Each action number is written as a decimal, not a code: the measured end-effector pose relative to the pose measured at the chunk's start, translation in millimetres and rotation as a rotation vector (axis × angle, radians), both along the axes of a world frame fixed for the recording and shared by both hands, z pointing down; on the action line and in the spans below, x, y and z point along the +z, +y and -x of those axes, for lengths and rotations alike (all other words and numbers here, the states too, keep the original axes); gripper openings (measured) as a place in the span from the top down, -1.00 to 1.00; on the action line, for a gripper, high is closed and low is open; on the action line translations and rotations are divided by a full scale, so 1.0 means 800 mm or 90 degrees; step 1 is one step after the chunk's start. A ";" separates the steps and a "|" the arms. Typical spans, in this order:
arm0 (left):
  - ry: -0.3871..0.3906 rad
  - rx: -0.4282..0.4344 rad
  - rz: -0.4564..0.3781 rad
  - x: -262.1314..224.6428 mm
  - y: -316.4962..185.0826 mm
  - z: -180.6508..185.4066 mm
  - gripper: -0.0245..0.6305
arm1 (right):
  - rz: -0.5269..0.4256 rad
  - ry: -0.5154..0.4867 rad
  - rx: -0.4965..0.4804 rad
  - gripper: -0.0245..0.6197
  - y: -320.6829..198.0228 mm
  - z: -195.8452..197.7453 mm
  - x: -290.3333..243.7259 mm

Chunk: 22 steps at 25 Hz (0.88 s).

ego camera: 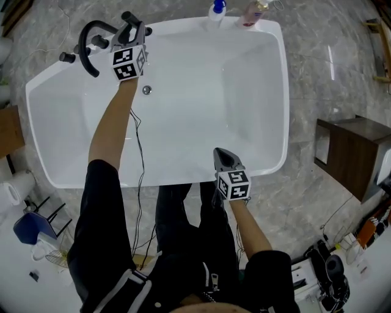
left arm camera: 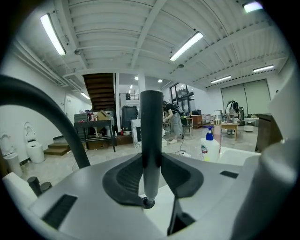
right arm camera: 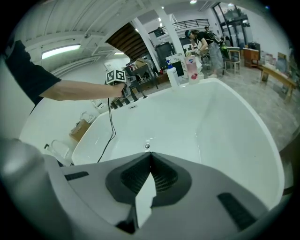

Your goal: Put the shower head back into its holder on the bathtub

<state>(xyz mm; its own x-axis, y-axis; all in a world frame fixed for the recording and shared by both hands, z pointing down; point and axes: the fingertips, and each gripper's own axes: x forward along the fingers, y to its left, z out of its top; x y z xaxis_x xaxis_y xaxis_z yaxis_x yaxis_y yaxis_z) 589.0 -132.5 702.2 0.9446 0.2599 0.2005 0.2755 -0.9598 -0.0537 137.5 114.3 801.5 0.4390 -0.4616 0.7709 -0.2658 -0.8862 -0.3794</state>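
The white bathtub [ego camera: 208, 98] fills the head view. At its far left rim stand a black curved faucet spout [ego camera: 87, 44] and black knobs [ego camera: 66, 57]. My left gripper [ego camera: 130, 29] is at that rim, shut on the dark handle of the shower head [ego camera: 129, 18]. In the left gripper view the handle [left arm camera: 151, 136] stands upright between the jaws, with the spout [left arm camera: 44, 108] arching to its left. I cannot make out the holder itself. My right gripper [ego camera: 223, 156] hangs over the tub's near rim, shut and empty [right arm camera: 149, 157]; it looks across the tub [right arm camera: 211, 126].
Two bottles [ego camera: 217, 9] [ego camera: 253, 12] stand on the far rim. A thin black cable [ego camera: 138, 137] trails from the left gripper across the tub. A round metal fitting [ego camera: 146, 90] sits on the tub wall. A dark wooden cabinet [ego camera: 351, 153] stands at the right.
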 end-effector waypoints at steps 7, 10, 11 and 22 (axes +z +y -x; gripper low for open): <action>-0.063 -0.032 0.047 0.049 -0.026 -0.017 0.52 | -0.006 -0.012 0.007 0.90 -0.005 0.004 0.010; -0.088 -0.021 0.044 0.068 -0.025 -0.017 0.52 | -0.006 -0.027 0.012 0.90 -0.004 0.014 0.014; -0.094 -0.015 0.048 0.072 -0.024 -0.017 0.52 | -0.006 -0.030 0.012 0.90 -0.005 0.017 0.015; -0.156 -0.036 0.029 0.089 -0.039 -0.038 0.52 | -0.010 -0.038 0.017 0.90 -0.007 0.025 0.016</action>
